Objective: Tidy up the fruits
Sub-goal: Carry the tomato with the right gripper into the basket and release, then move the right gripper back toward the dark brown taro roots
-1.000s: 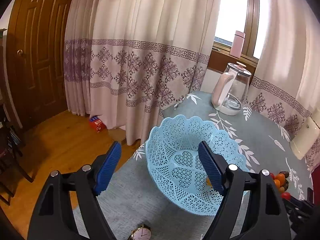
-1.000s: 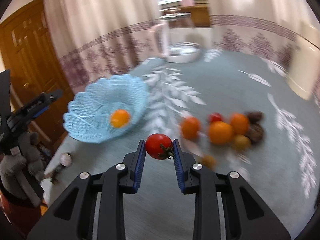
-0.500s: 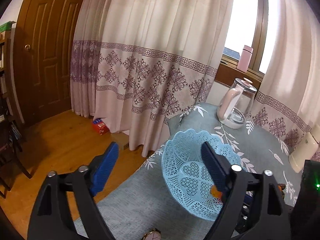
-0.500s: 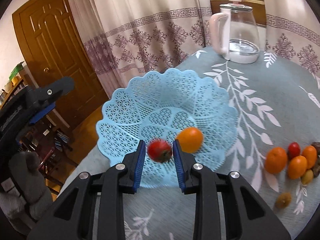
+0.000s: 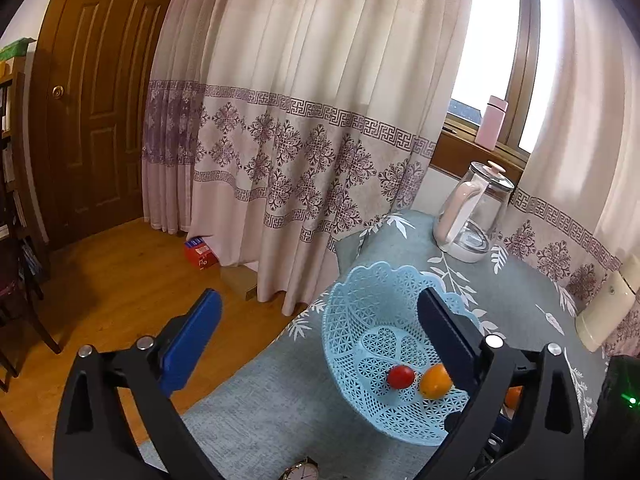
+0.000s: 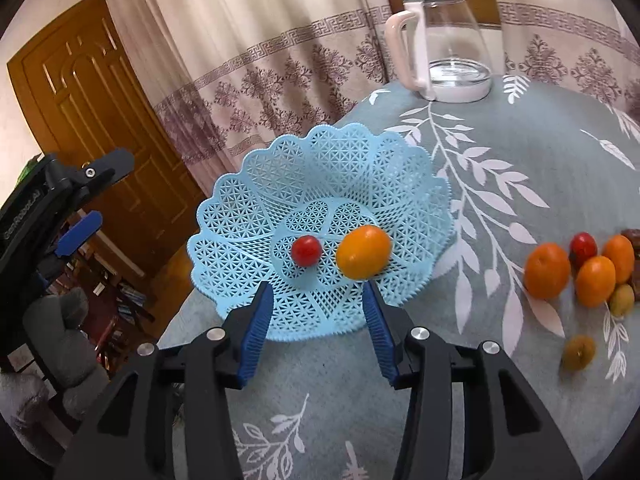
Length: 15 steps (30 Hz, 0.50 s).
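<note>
A light blue lattice basket [image 6: 248,216] [image 5: 352,320] sits near the table's left corner. Inside it lie a red cherry tomato [image 6: 306,250] [image 5: 400,376] and an orange fruit [image 6: 363,252] [image 5: 435,381], close together but apart. My right gripper [image 6: 318,314] is open just in front of the basket's near rim, with nothing between its fingers. My left gripper [image 5: 320,334] is open and held left of the basket, above the table edge. On the cloth to the right lies a cluster of oranges [image 6: 547,265], another red tomato [image 6: 583,243] and small yellowish fruits [image 6: 578,353].
A glass kettle with a pink handle [image 6: 444,44] [image 5: 472,212] stands at the table's far edge by the curtain. A wristwatch [image 5: 302,472] lies near the front edge. A cream-coloured object [image 5: 608,304] sits far right. Beyond the table's left edge are wooden floor and a door [image 5: 96,120].
My right gripper carried the red tomato over the basket, opened and let it go; the tomato now lies beside the orange fruit. My left gripper has drawn back and up from the basket.
</note>
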Available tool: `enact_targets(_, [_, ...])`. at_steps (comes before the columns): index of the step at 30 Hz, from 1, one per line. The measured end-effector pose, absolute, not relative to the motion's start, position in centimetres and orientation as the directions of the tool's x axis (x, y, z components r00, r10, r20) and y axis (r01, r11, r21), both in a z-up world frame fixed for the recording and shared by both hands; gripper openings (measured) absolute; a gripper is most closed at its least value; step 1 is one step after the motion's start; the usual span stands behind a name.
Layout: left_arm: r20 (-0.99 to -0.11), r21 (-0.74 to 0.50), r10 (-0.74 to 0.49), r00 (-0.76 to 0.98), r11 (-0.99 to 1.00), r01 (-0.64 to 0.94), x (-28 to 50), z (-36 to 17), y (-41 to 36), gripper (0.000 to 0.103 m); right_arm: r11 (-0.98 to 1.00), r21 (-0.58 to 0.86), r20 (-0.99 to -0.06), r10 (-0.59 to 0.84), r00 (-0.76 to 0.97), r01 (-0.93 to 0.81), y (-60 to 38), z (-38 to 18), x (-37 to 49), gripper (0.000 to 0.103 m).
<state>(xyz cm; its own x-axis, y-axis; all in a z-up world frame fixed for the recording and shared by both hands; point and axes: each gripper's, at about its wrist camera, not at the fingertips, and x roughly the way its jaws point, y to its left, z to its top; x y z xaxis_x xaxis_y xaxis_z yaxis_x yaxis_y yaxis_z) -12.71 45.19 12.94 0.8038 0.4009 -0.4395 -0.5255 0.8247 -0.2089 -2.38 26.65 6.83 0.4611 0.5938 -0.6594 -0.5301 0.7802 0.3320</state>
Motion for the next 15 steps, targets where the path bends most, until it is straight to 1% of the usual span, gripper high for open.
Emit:
enact_targets(5, [-0.436, -0.207, 0.403, 0.804, 0.825, -0.526, -12.7, 13.0, 44.8, 0.100, 0.789, 0.330, -0.640, 0.591, 0.491, -0.519, 25.7, 7.3, -3.4, 0.059])
enact_targets(7, [-0.437, -0.210, 0.405, 0.803, 0.823, -0.529, -12.7, 13.0, 44.8, 0.100, 0.792, 0.332, -0.637, 0.588, 0.498, -0.512, 25.4, 7.3, -3.5, 0.061])
enact_targets(12, [-0.433, -0.215, 0.409, 0.803, 0.818, -0.533, -12.8, 13.1, 44.7, 0.100, 0.804, 0.344, -0.636, 0.580, 0.510, -0.485, 24.3, 7.1, -3.6, 0.062])
enact_targets(13, [-0.432, -0.215, 0.409, 0.804, 0.819, -0.532, -12.9, 13.1, 44.7, 0.100, 0.807, 0.348, -0.636, 0.577, 0.513, -0.477, 24.1, 7.0, -3.5, 0.064])
enact_targets(14, [-0.430, -0.214, 0.409, 0.805, 0.820, -0.531, -12.9, 13.1, 44.7, 0.100, 0.812, 0.354, -0.634, 0.574, 0.518, -0.465, 23.7, 6.9, -3.5, 0.068])
enact_targets(15, [-0.430, -0.213, 0.409, 0.805, 0.821, -0.530, -12.9, 13.1, 44.7, 0.100, 0.815, 0.360, -0.632, 0.571, 0.524, -0.455, 23.3, 6.9, -3.5, 0.069])
